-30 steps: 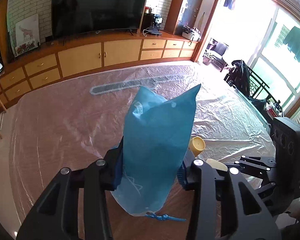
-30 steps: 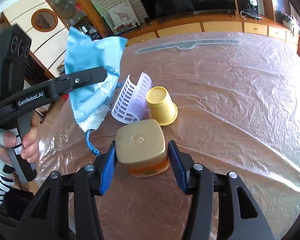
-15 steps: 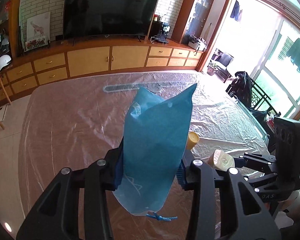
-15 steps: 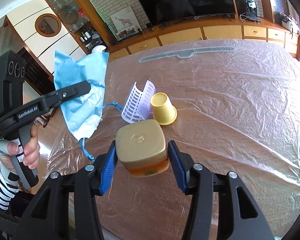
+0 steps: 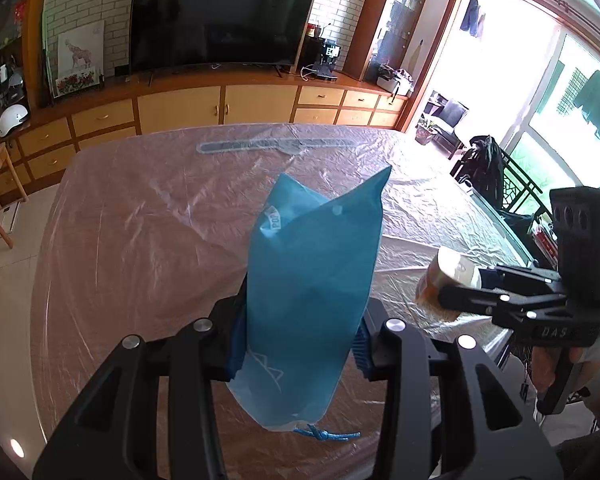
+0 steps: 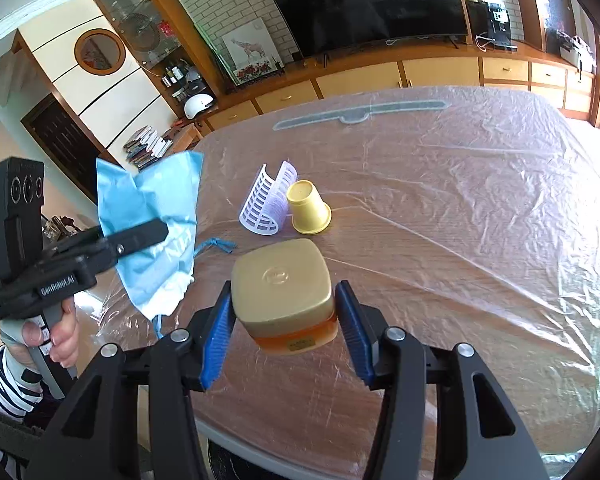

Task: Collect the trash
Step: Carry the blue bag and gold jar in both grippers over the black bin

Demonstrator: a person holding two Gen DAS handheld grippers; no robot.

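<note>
A blue drawstring bag (image 5: 312,280) stands upright between the blue pads of my left gripper (image 5: 298,338), which is shut on it; its knotted cord (image 5: 324,435) dangles below. In the right wrist view the same bag (image 6: 152,220) hangs at the left, above the table's near edge. My right gripper (image 6: 284,320) is shut on a jar with a gold lid (image 6: 282,284) and amber glass, lifted off the table. From the left wrist view the jar (image 5: 448,280) shows at the right, in the right gripper's fingers. A yellow cup (image 6: 308,208) lies upside down beside a white lattice sleeve (image 6: 266,200).
The wooden table (image 6: 460,220) is covered in crinkled clear plastic sheet. A grey flat strip (image 5: 276,145) lies under the sheet at the far side. A long cabinet with a TV (image 5: 220,24) runs behind. A striped sleeve and a hand (image 6: 56,332) hold the left gripper's handle.
Both grippers have drawn back toward the near edge of the table and the jar has risen. The cup and sleeve now lie farther away. Both grips are unchanged.
</note>
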